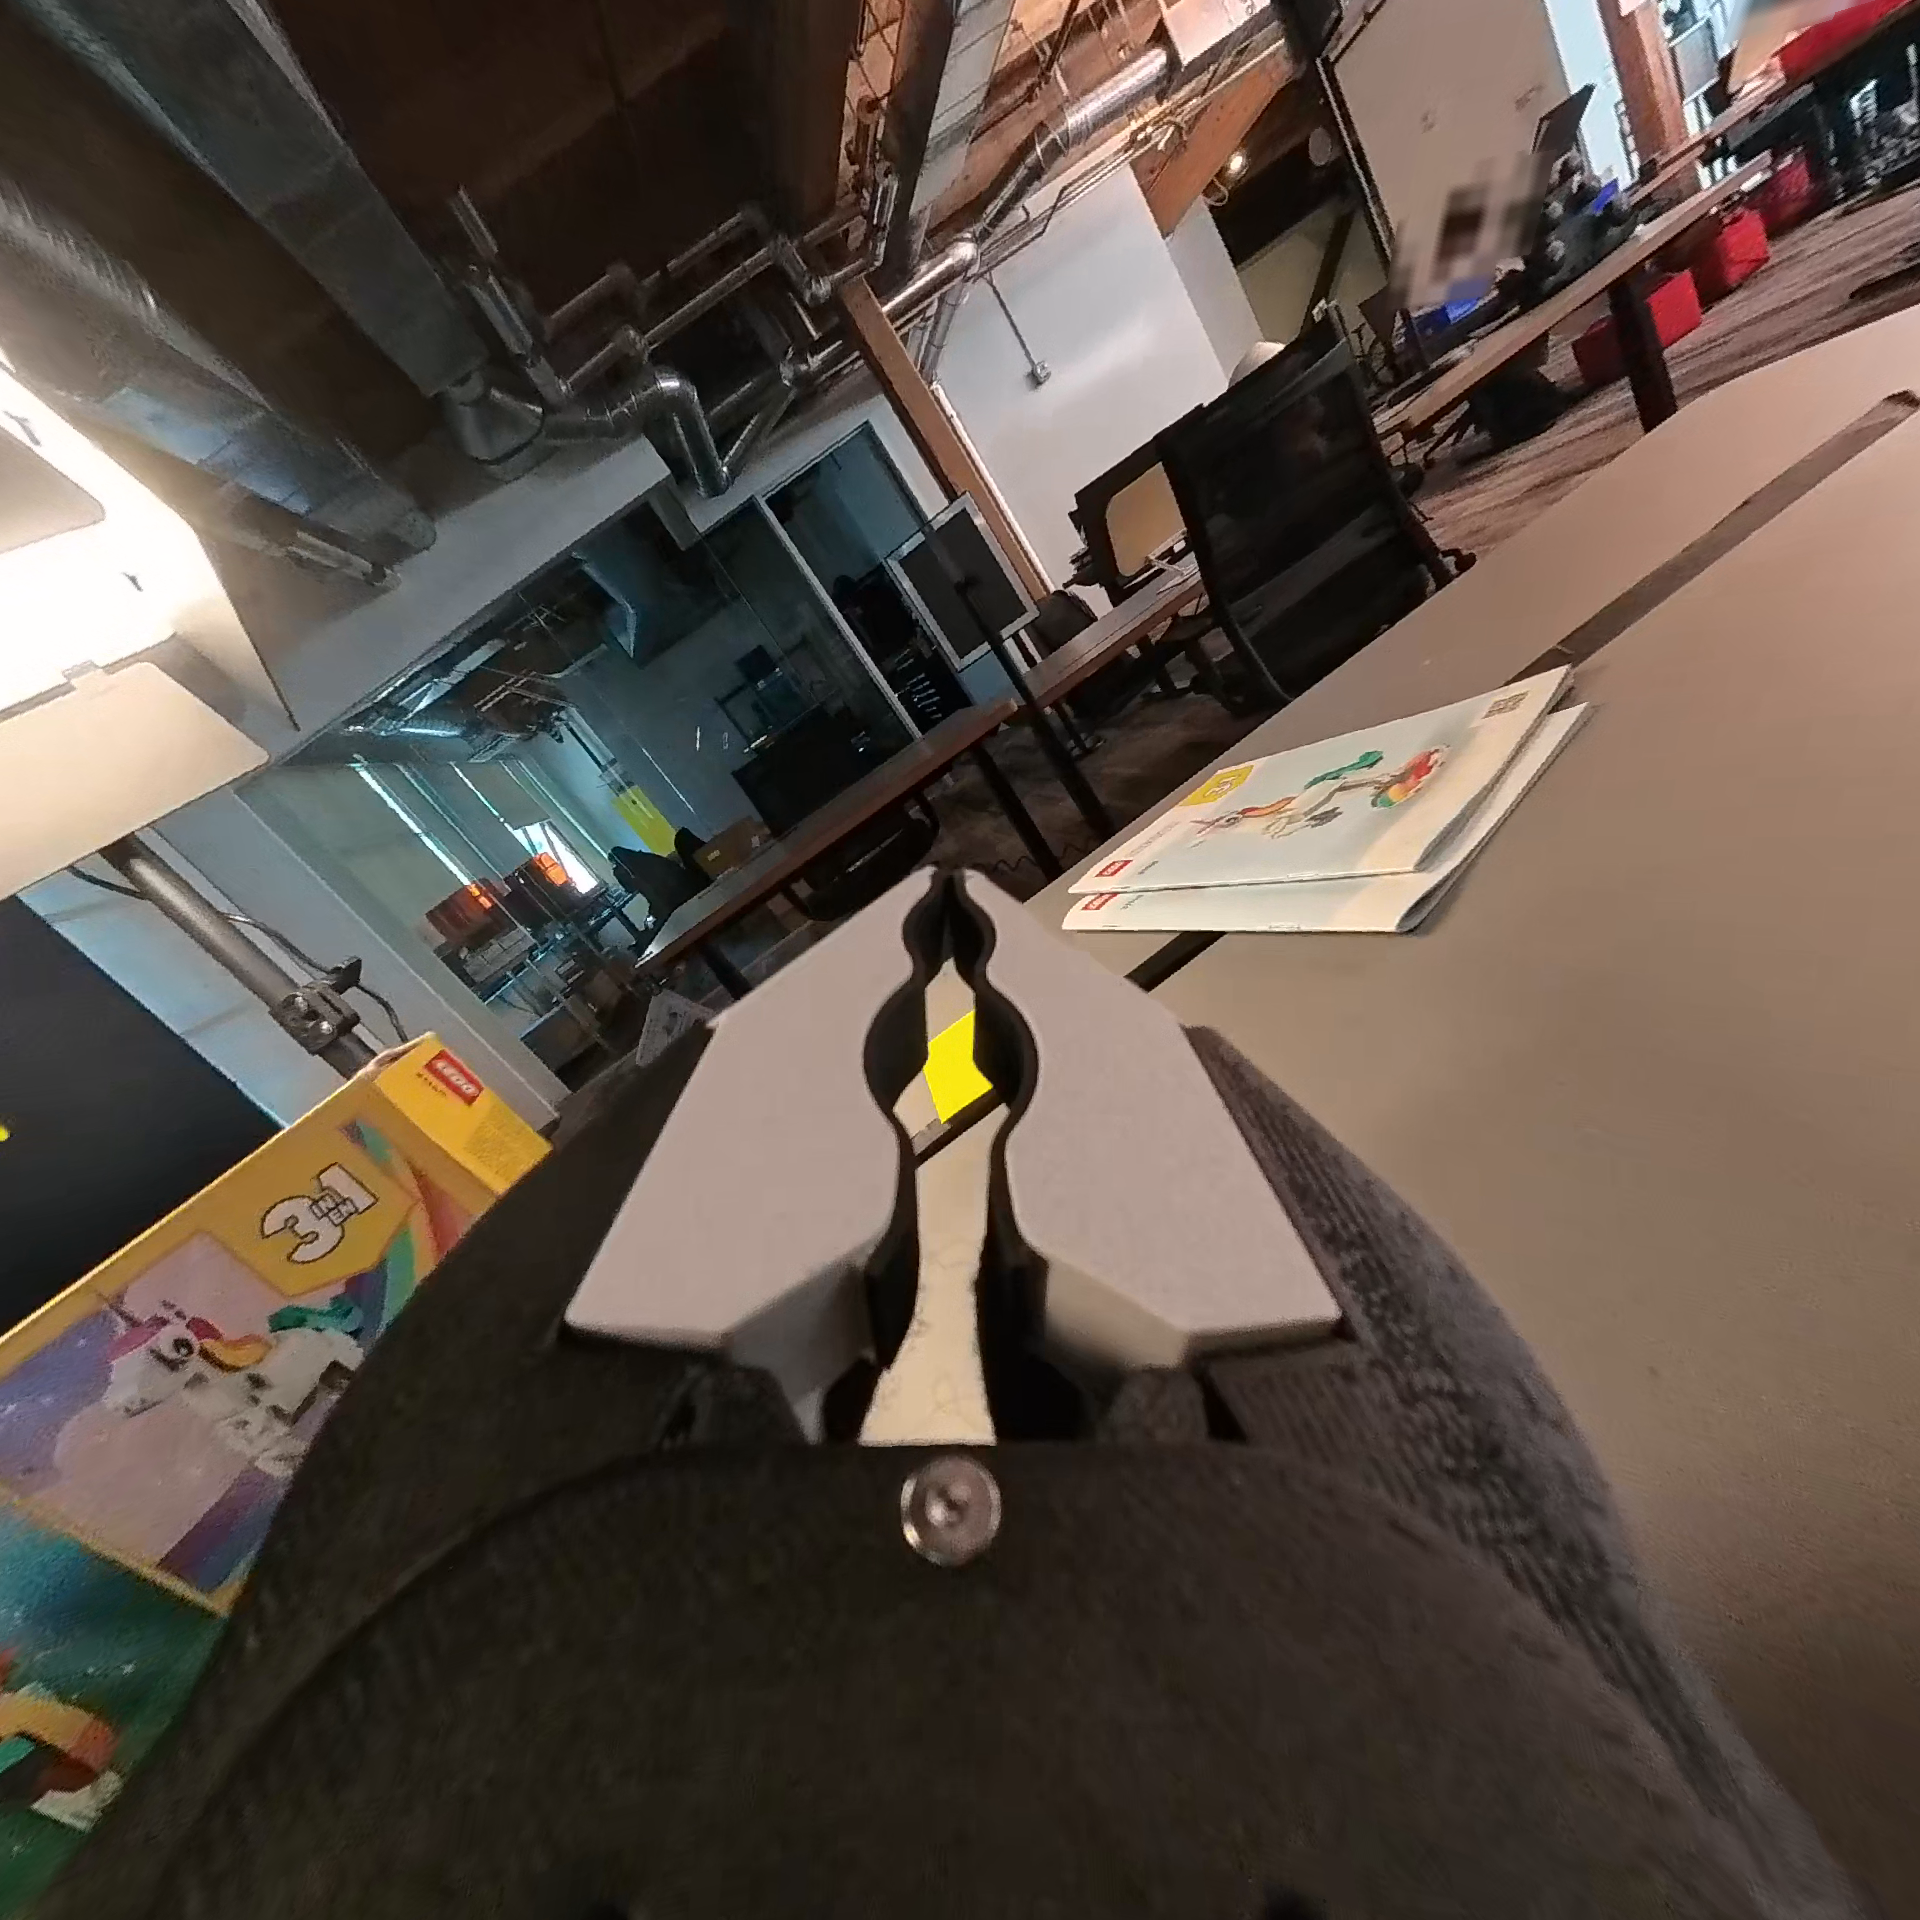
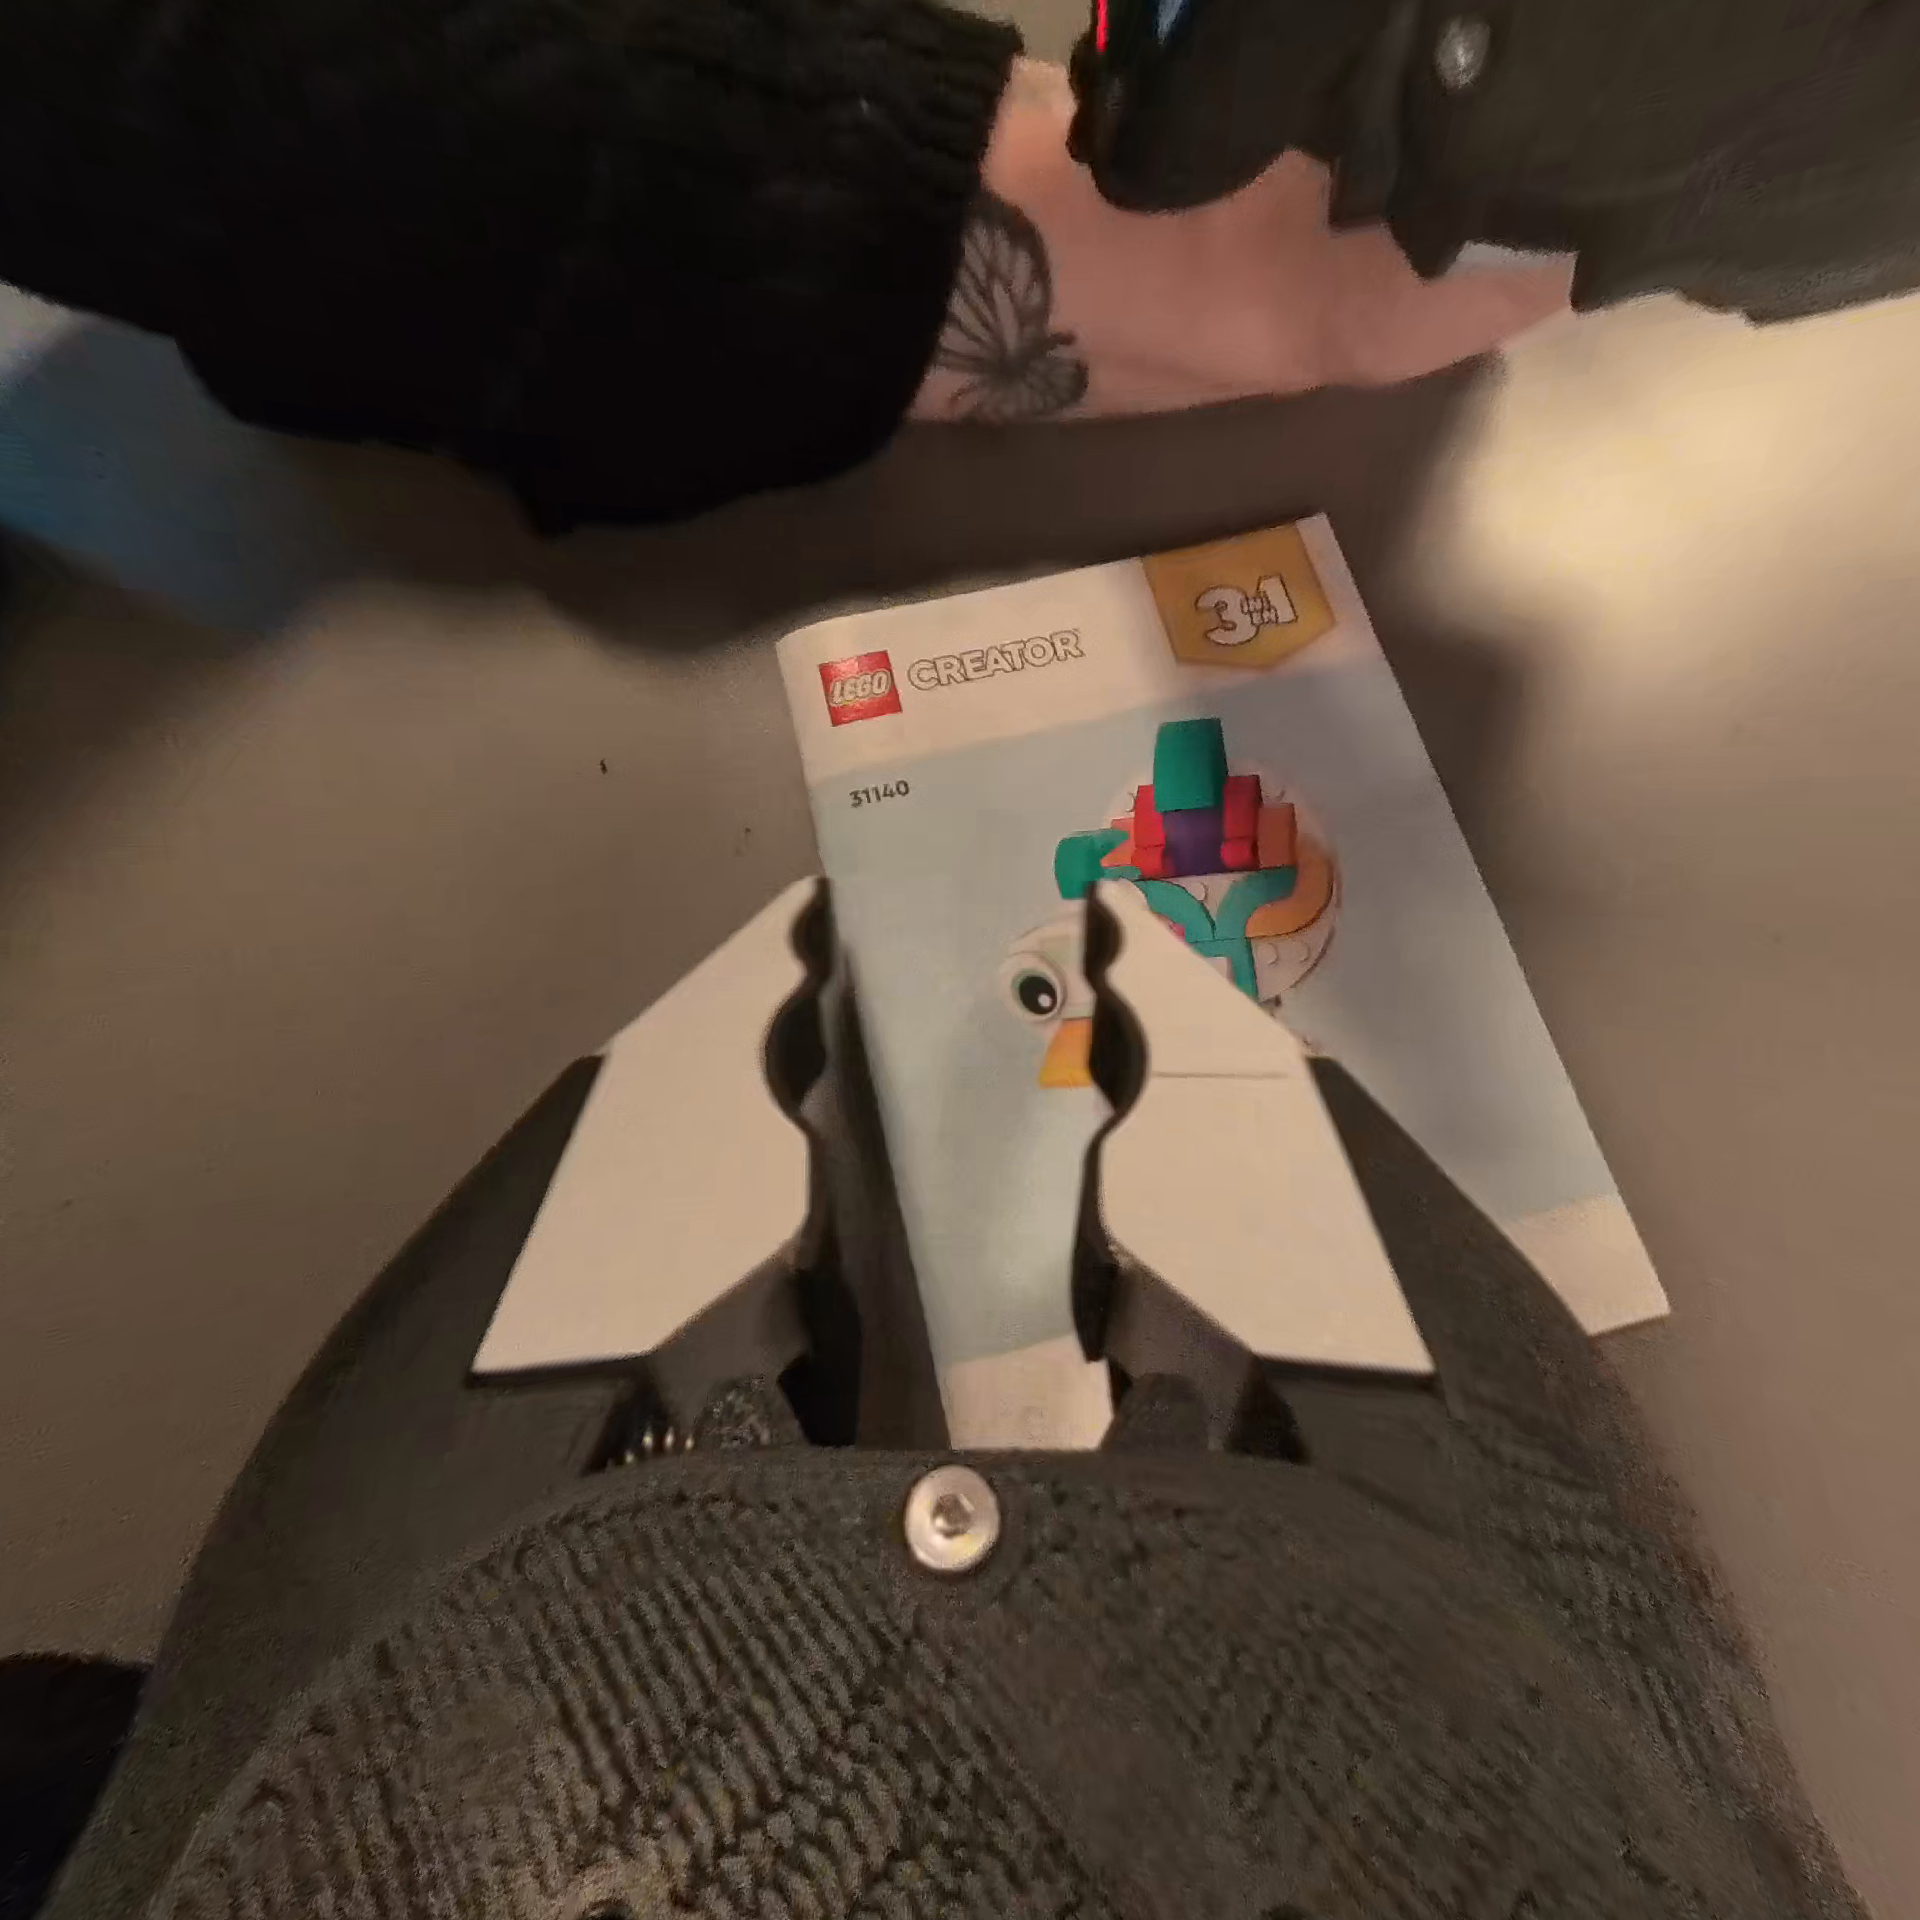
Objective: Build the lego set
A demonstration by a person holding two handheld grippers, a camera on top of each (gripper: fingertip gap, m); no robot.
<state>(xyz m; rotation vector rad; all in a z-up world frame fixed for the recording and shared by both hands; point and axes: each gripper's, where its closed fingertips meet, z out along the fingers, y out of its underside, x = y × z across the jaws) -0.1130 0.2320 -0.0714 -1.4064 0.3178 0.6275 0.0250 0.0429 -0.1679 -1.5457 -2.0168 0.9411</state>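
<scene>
In the right wrist view my right gripper [image 2: 956,904] is open and hovers just above an instruction booklet [image 2: 1403,1039] that lies flat on the grey table [image 2: 364,935]; the booklet's left edge shows between the fingers. My left gripper [image 1: 948,894] is shut, tips touching, tilted up and pointing across the table [image 1: 1558,1195]. A white and yellow sheet [image 1: 951,1070] shows through the gap behind its tips; I cannot tell whether it is held. Two more booklets [image 1: 1340,821] lie stacked at the far right. The yellow set box [image 1: 208,1351] stands at the left.
A person's hand [image 2: 1195,260] with a black sleeve [image 2: 468,229] holds the other gripper's black body [image 2: 1455,135] beyond the booklet. Beyond the table edge stand other tables, a black chair [image 1: 1288,520] and red bins [image 1: 1725,249]. No loose bricks are in view. Spacing between my two grippers at the tips: around 25 cm.
</scene>
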